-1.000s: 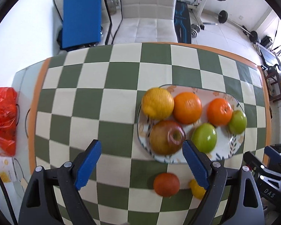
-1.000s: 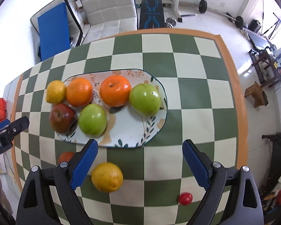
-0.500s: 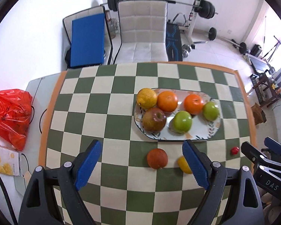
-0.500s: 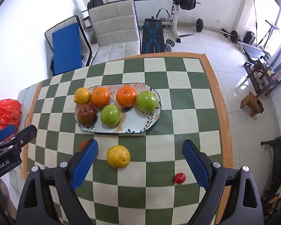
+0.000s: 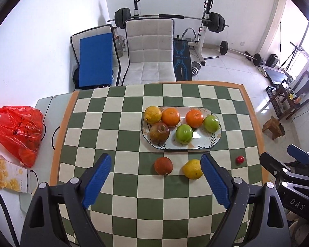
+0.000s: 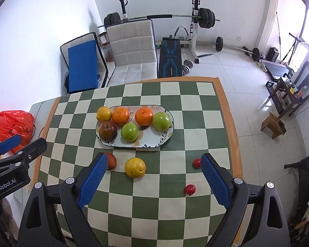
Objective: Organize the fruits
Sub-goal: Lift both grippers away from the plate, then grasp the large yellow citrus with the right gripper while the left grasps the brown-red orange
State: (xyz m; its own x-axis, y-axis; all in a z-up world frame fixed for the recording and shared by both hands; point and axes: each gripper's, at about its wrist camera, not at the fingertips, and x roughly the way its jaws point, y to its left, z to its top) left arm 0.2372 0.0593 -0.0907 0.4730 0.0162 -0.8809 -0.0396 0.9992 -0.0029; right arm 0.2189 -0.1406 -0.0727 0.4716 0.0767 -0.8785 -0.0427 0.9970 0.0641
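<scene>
So, here is what I see from my two wrist cameras, left to right.

Far left: a red plastic bag sits off the checked cloth, well apart from the fruit.

Left gripper: held above the near side of the table, blue pads spread wide, holding nothing.

Plate: an oval patterned dish in the middle of the cloth. It carries, from left, a yellow citrus, a dark red apple, an orange, a green apple, a second orange and a second green apple.

Loose fruit: near the plate lie a reddish orange, a yellow lemon and two small red fruits, all on bare cloth.

Right gripper: above the near edge, pads wide apart, empty.

Progress: I judge four pieces remain off the plate.

Risk: round fruit may roll when a pad nudges it off centre. The small red ones lie toward the right edge and could roll off. The plate's left half is crowded, so a clumsy placement could knock a neighbour out.
</scene>
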